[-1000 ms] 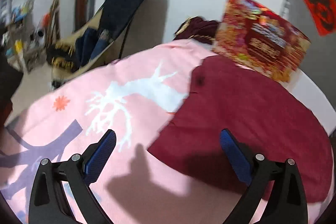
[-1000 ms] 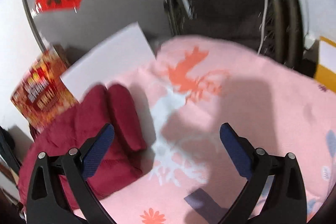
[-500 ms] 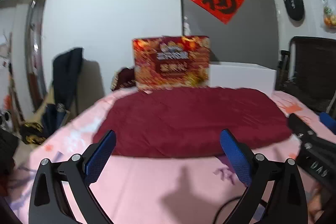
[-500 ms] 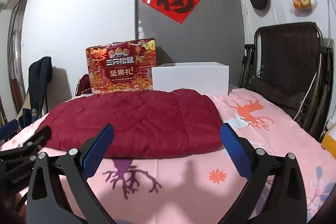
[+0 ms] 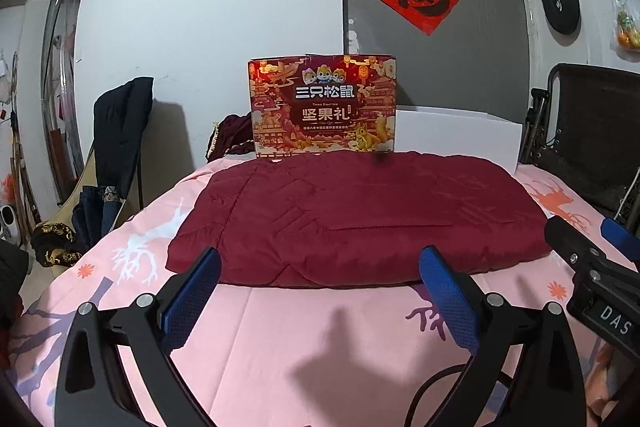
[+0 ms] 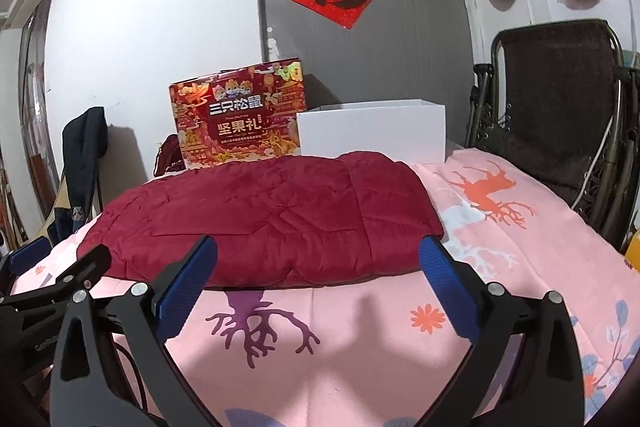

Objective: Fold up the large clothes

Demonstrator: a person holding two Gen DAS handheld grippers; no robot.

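A dark red quilted garment (image 5: 360,215) (image 6: 264,219) lies folded into a flat rectangle on a pink patterned bedsheet (image 5: 288,331) (image 6: 360,331). My left gripper (image 5: 320,267) is open, held low just in front of the garment's near edge, with nothing between its blue pads. My right gripper (image 6: 318,261) is open too, level with the same near edge and touching nothing. Each gripper shows at the edge of the other's view: the right one (image 5: 592,267) and the left one (image 6: 60,279).
A red gift box (image 5: 322,107) and a white box (image 6: 372,131) stand behind the garment against the wall. A dark folding chair (image 6: 560,123) is at the right. A chair draped with dark clothes (image 5: 116,143) stands left. Bare sheet lies in front of the garment.
Both grippers swung from looking down at the sheet to level views facing the wall, side by side, pulling back from the garment. The garment lies still and folded.
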